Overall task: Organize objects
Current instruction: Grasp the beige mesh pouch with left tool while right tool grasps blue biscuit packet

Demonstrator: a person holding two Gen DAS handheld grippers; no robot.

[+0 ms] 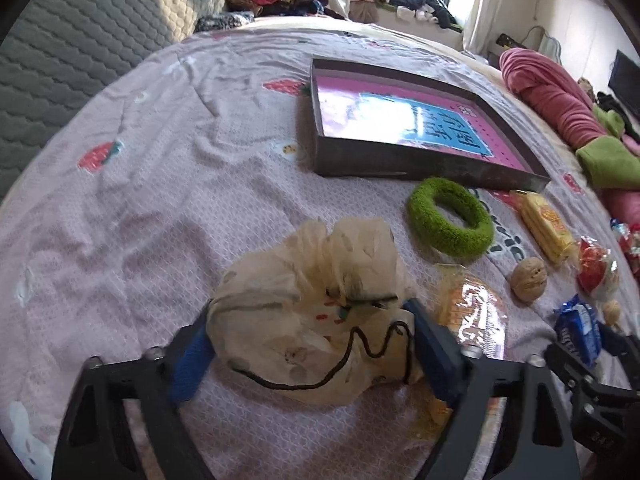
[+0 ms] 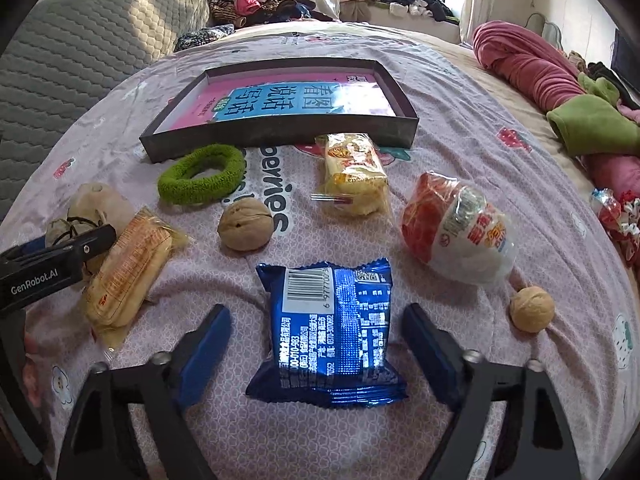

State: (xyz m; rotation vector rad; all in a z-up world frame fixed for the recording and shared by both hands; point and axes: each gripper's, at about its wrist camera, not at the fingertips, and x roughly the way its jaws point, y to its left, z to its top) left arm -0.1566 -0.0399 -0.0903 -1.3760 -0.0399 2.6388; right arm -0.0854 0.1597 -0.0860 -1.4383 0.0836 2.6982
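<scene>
My left gripper point(image 1: 310, 344) has its blue pads on both sides of a beige drawstring pouch point(image 1: 308, 300) with a dark cord, lying on the bed; the pads touch it. My right gripper point(image 2: 316, 344) is open around a blue snack packet point(image 2: 328, 332), with gaps on both sides. A dark shallow box point(image 2: 280, 136) with a pink and blue book inside lies farther back, also in the left wrist view point(image 1: 400, 160). In front of it lie a green fuzzy ring point(image 2: 200, 178), two walnuts point(image 2: 245, 229) point(image 2: 531, 308), yellow cracker packs point(image 2: 352, 172) point(image 2: 128, 272) and a red-and-white wrapped snack point(image 2: 460, 228).
Everything lies on a pink strawberry-print bedsheet point(image 2: 460, 120). A grey quilted headboard point(image 2: 72, 48) is at the left. Pink and green blankets point(image 2: 560, 92) lie along the right edge. Piles of clothes point(image 2: 260, 4) sit at the far end by the window.
</scene>
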